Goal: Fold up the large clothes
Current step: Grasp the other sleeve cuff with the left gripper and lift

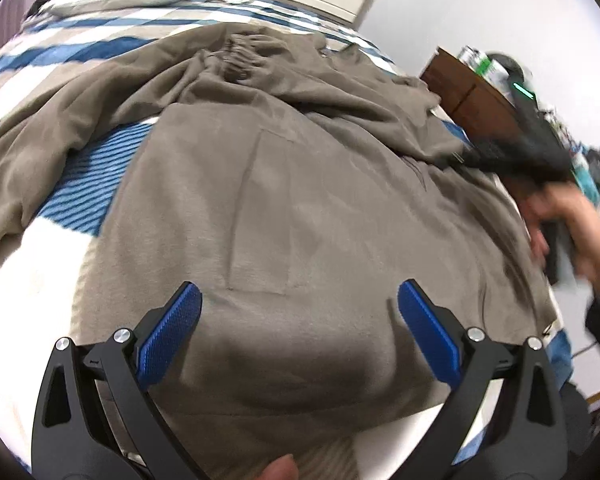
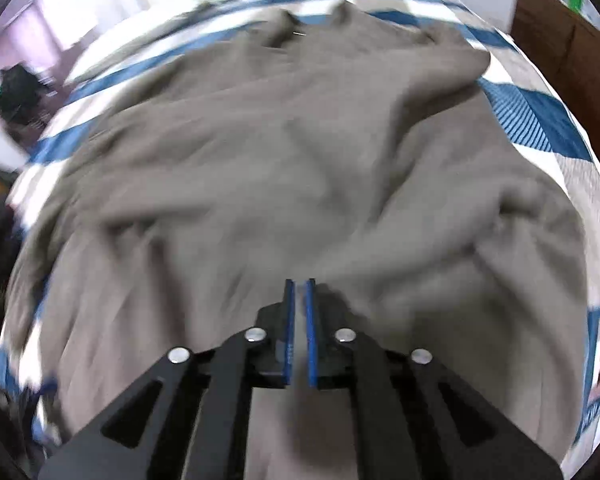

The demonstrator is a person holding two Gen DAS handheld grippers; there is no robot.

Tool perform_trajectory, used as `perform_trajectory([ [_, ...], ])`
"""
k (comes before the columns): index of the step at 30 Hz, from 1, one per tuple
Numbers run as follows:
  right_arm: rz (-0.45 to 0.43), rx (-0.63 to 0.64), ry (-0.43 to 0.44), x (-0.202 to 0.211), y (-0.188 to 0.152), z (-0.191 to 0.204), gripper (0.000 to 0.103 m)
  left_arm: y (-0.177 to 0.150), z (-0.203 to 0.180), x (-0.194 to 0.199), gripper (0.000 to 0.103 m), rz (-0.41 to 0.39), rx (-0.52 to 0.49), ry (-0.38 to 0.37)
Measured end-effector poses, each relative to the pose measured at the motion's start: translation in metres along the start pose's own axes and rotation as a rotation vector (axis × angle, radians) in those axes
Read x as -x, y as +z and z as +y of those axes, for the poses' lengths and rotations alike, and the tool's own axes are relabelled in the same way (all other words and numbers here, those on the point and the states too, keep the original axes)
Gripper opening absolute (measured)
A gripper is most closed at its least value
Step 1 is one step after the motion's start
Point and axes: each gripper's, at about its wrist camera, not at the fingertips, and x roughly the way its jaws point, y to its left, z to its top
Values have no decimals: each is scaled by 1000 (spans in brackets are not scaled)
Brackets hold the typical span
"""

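Our left gripper point(image 1: 300, 300) hangs spread wide above the brown garment point(image 1: 284, 208), gripping nothing; our right gripper point(image 2: 299, 292) is pressed together, apparently pinching a fold of it. The garment sprawls rumpled across the striped bed point(image 1: 92, 184). We judge a fold is underway; next we carry the pinched edge across and smooth it.

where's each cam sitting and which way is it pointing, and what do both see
Left wrist: rides the open left gripper, looking across the brown garment on the bed toward the wooden nightstand; a fingertip and the right hand with its gripper show.
Right wrist: rides the right gripper, its fingers nearly together with cloth between them, looking over the rumpled garment.
Shared: garment, striped bed, nightstand.
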Motion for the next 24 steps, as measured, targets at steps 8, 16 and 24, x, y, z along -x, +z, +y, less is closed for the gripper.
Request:
perform_trajectory([
  [8,-33,37,35,76,-148,12,14,-2,9,29,97,-37,18,61],
  [16,-49,-121,52,57,-212,-11,13,-4,67,76,97,-83,209,118],
  [24,-47,-178,130,48,-213,-23,13,-6,149,88,97,-140,589,110],
])
